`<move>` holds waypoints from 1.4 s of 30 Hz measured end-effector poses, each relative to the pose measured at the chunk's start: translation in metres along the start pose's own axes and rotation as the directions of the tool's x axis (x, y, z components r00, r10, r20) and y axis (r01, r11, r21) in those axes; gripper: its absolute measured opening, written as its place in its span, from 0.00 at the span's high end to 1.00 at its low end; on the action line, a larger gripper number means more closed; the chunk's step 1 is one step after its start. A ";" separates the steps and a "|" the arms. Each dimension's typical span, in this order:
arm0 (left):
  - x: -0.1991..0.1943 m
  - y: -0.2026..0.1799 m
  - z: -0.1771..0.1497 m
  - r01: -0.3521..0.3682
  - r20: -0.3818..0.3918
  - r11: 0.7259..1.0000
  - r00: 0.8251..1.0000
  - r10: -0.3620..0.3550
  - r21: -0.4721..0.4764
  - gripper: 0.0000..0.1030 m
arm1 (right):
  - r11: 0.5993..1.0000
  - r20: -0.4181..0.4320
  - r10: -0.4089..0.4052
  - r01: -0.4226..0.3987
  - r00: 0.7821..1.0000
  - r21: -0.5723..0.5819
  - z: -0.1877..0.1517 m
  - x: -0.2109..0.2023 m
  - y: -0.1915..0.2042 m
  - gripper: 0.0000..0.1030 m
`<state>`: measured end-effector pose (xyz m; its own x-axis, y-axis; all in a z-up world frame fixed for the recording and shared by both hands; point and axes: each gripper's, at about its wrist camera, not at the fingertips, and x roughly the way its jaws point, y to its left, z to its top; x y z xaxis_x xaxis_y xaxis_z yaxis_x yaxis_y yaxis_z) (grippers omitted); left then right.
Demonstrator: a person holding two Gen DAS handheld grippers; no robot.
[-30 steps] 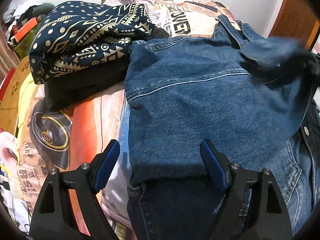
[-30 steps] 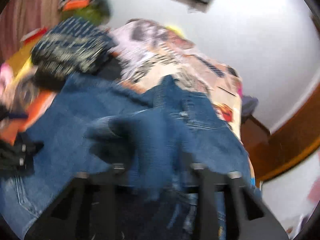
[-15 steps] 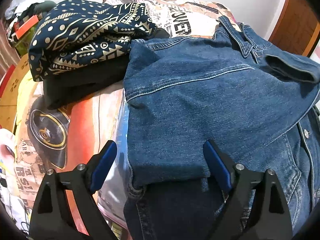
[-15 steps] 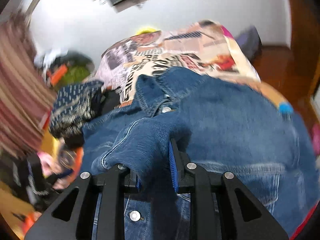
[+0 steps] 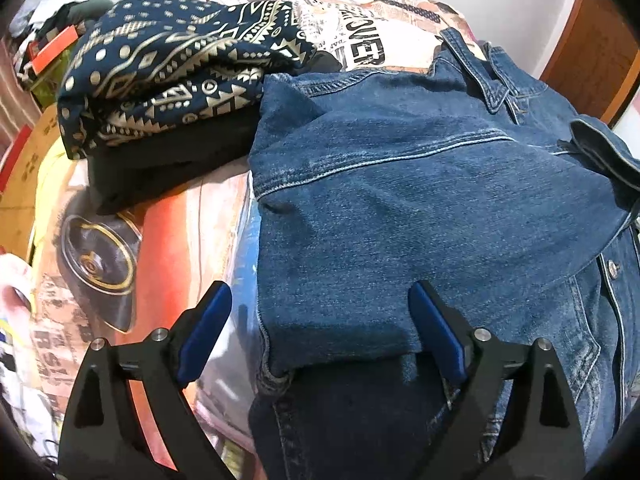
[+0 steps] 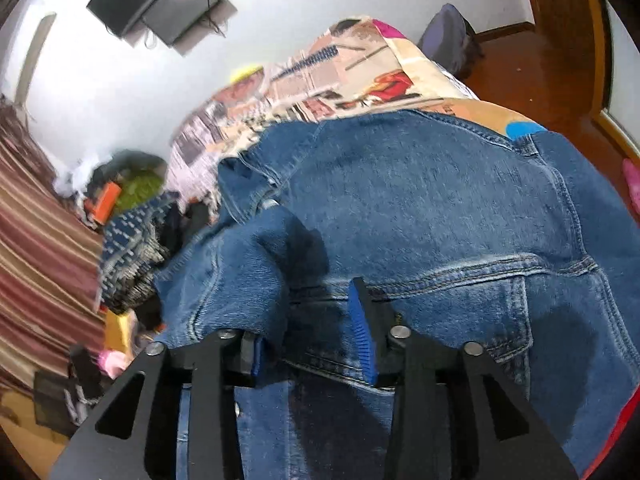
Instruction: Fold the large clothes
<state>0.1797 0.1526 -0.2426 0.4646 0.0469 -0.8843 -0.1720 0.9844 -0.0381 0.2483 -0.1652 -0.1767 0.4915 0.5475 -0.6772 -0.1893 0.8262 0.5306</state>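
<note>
A blue denim jacket lies spread on the printed bedspread, with one side and sleeve folded over its body. My left gripper is open just above the jacket's near edge, holding nothing. In the right wrist view the jacket fills the middle. My right gripper is open over it. The folded sleeve cuff lies against its left finger, which it partly hides.
A folded navy patterned garment sits on a black folded one at the bed's back left. A clutter pile lies at the far corner. White wall, a wall screen and wooden floor are beyond.
My right gripper carried the sleeve across the jacket, laid it down and opened. My left gripper stayed open and nearly still.
</note>
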 end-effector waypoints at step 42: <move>0.013 -0.128 0.053 0.156 -0.014 0.953 0.987 -0.157 0.261 0.11 | 0.994 0.085 -0.094 0.098 0.992 -0.043 0.009 -0.014 -0.024 0.38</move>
<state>0.2536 0.0359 -0.2249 0.4733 -0.1110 -0.8739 0.1354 0.9894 -0.0524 0.2534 -0.1936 -0.1753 0.5776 0.4544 -0.6782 -0.1764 0.8806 0.4398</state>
